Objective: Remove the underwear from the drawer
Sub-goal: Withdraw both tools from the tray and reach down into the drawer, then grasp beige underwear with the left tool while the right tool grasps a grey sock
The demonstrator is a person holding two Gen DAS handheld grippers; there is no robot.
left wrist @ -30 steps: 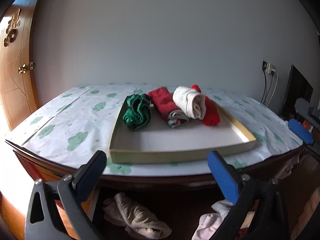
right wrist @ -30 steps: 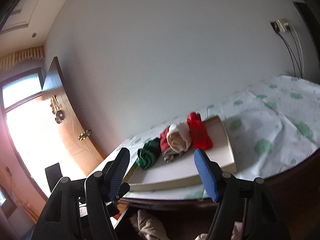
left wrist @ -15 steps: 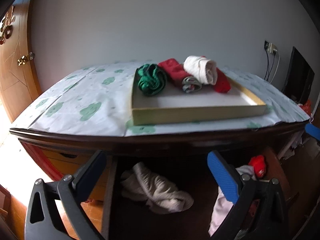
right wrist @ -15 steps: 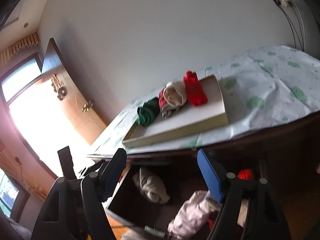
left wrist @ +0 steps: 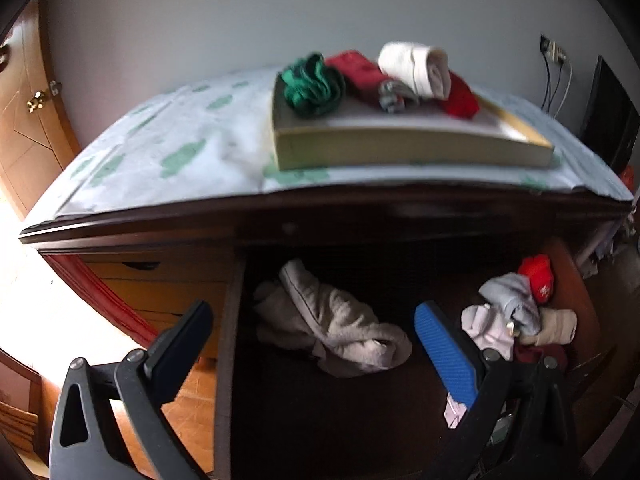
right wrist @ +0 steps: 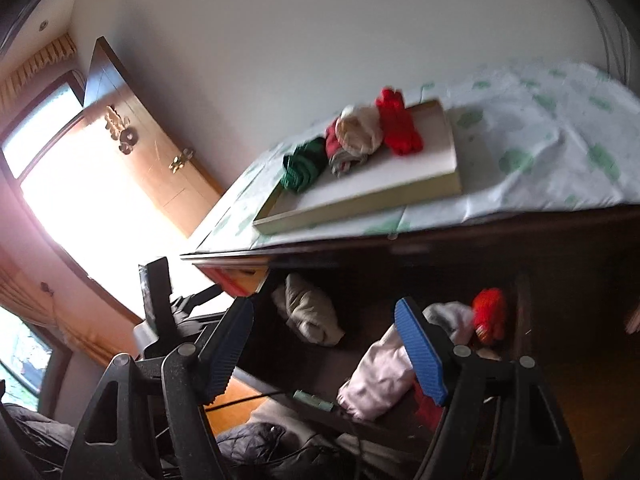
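Observation:
The drawer point(left wrist: 230, 344) under the table stands pulled out, dark inside. A crumpled grey-beige piece of underwear point(left wrist: 332, 320) lies at its left. At the right is a heap: a pale pink garment point(left wrist: 486, 328), a grey one point(left wrist: 512, 300), a red one point(left wrist: 538, 276) and a beige roll point(left wrist: 556, 326). My left gripper point(left wrist: 312, 344) hangs open above the drawer's front, with nothing between its fingers. My right gripper point(right wrist: 324, 344) is open too. Beyond it lie the grey-beige underwear point(right wrist: 312, 312), the pink garment point(right wrist: 380, 380) and the red one point(right wrist: 488, 312).
On the cloud-printed cloth point(left wrist: 180, 152) stands a shallow tray point(left wrist: 400, 148) with green, red and cream rolled garments. A wooden door point(left wrist: 24, 120) is at the left, cables and a dark screen point(left wrist: 608, 116) at the right. A dark quilted garment point(right wrist: 256, 448) lies below the drawer.
Both grippers have sunk and tilted down from the table top toward the drawer, so its inside with the garments now fills the lower view. The right jaws stand slightly wider.

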